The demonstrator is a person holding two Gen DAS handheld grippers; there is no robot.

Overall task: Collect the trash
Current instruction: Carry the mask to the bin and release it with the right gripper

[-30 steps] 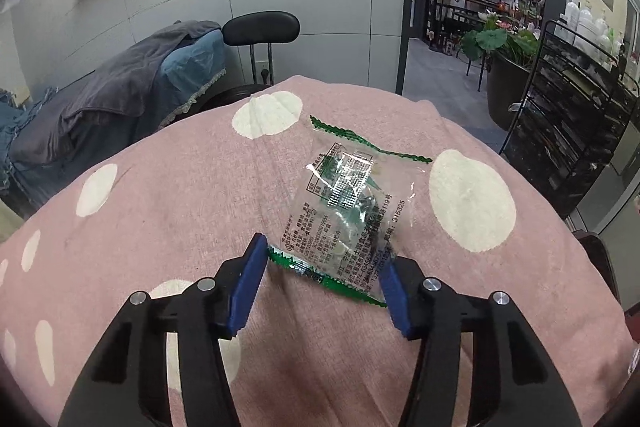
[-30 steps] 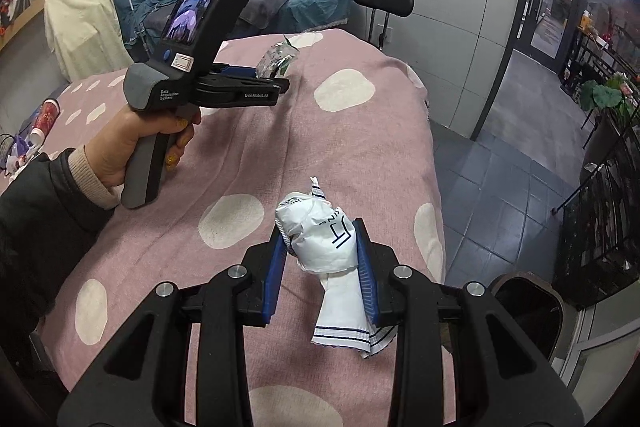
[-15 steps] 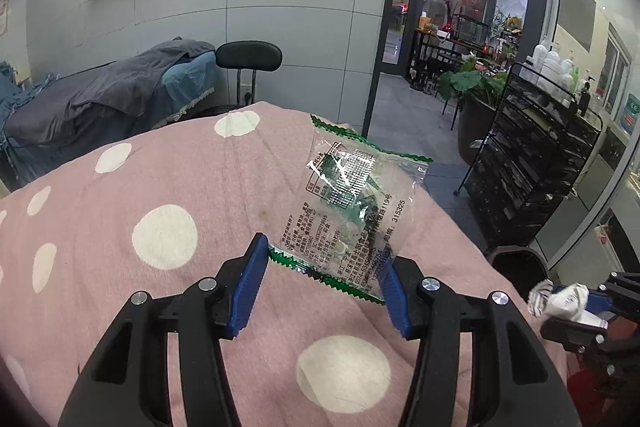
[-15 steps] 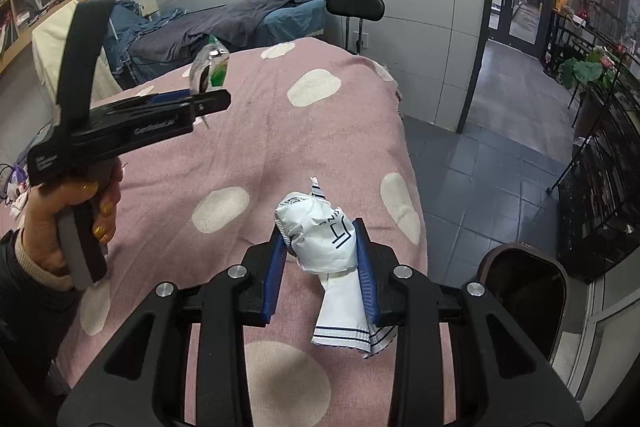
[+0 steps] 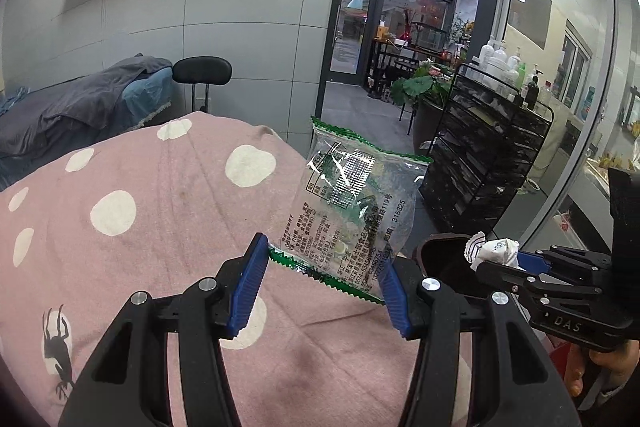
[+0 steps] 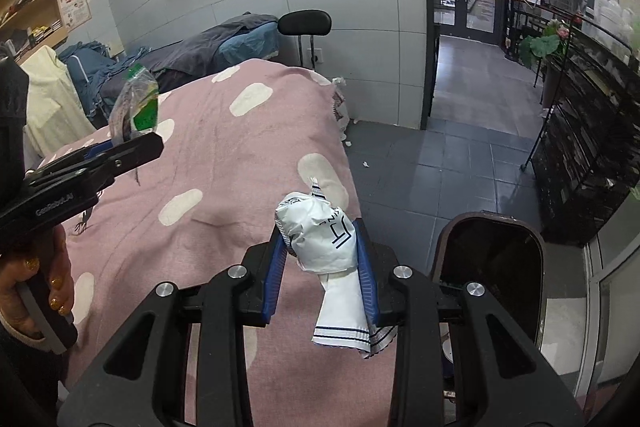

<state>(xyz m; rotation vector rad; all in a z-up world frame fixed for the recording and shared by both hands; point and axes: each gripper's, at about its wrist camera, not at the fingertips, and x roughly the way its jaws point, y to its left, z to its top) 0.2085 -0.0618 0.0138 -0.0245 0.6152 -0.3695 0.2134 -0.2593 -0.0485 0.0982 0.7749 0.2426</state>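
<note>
While left tongs point(image 5: 323, 281) pinch upright wrapper point(image 5: 352, 211), right tongs point(image 6: 320, 277) clamp crumpled packet point(image 6: 324, 247).

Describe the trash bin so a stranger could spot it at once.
Start at the pink spotted bedcover and go to its right edge, where the grey tiled floor begins. The trash bin stands there on the floor, short of the black wire rack. It alone is low, dark brown and open-topped, with a rounded rim around a black inside.

Right gripper point(image 6: 320, 267): clamped on white wrapper point(image 6: 322, 245). Left gripper point(image 6: 132, 147): clear packet point(image 6: 136, 107) pinched. Pink spotted bed point(image 6: 224, 163). Dark bin point(image 6: 492, 267), right of bed.
</note>
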